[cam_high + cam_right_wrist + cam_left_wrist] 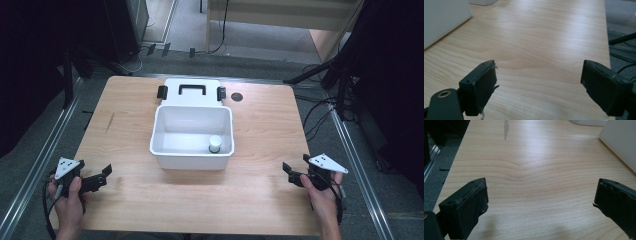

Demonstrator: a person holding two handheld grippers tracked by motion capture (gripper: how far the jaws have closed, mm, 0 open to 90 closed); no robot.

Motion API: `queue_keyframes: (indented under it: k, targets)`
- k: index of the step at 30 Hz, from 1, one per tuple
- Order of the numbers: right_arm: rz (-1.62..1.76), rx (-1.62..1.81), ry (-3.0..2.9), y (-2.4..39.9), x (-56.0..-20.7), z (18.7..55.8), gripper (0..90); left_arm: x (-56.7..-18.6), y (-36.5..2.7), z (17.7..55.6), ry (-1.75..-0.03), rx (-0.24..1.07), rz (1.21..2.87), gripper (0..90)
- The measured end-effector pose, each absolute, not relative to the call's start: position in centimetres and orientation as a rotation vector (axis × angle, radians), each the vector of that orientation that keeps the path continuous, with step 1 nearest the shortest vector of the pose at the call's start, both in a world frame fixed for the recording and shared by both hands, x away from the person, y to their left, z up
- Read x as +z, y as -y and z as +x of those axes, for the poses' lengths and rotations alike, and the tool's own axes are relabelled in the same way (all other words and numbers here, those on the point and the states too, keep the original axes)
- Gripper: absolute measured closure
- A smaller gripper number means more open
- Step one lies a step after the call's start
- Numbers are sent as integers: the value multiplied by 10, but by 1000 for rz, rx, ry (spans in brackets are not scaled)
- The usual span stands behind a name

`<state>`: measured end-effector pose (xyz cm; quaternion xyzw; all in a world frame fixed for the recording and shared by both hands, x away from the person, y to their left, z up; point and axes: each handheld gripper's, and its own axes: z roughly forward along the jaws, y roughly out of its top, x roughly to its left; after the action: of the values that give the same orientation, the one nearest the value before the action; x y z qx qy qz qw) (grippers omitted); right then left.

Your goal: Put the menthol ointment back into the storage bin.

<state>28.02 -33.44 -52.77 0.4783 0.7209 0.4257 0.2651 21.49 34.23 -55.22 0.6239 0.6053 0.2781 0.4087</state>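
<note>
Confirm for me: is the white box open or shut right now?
Open. The white box shows its bare inside in the high view, a small white-capped bottle stands in it, and its lid lies behind it.

The left gripper (540,197) holds its two black jaws wide apart, one rising at seven o'clock, the other at four o'clock, with nothing between them but the pale, light-wood grained table top (534,170). A dark streak in the wood (506,128) lies at eleven o'clock. The smooth white plastic box wall (621,143) slants in at two o'clock, well apart from both jaws. Grey floor (437,167) borders the table at nine o'clock.
</note>
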Motion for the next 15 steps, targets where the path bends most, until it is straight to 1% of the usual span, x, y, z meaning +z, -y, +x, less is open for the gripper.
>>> queue_keyframes:
  k: [7,15]
  targets:
    - [1331,1174,-1875,350,-540,265,137,-552,-342,215,-1526,701,1575,0]
    - [1344,1204,-1801,354,-540,261,137,-552,-342,215,-1523,704,1590,0]
